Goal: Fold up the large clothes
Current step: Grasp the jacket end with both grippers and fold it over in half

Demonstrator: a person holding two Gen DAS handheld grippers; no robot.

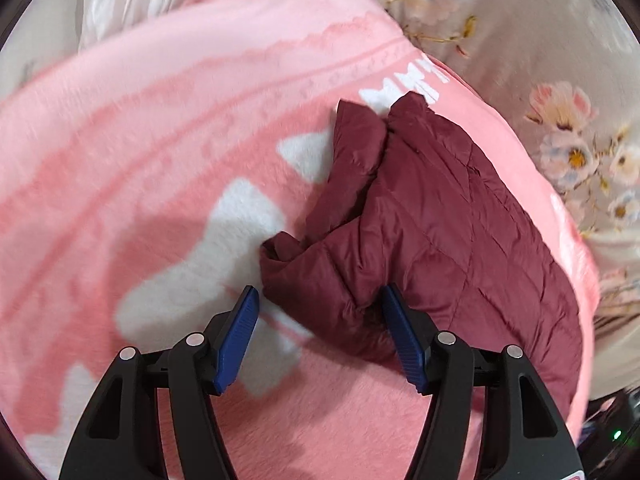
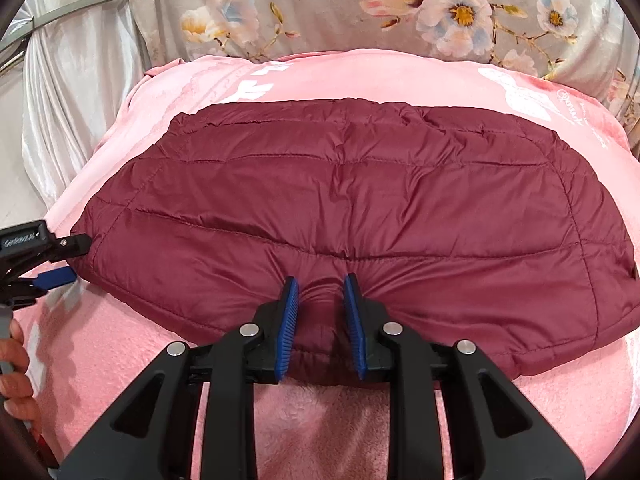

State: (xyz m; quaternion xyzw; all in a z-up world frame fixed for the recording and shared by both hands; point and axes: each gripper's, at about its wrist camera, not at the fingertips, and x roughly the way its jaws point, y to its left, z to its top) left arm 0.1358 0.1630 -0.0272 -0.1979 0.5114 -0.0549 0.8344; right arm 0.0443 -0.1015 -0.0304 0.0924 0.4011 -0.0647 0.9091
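Right claw (image 2: 320, 312) pinches maroon jacket's (image 2: 340, 200) near hem | left claw (image 1: 320, 320) open beside its crumpled corner, seemingly empty | jacket spread on pink blanket (image 2: 120, 360) | my folding barely begun

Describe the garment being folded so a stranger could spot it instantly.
On the floral bed sheet lies a fluffy pink blanket. On that blanket rests the quilted maroon puffer jacket, the only dark, shiny, stitched item; the right gripper pinches its near edge.
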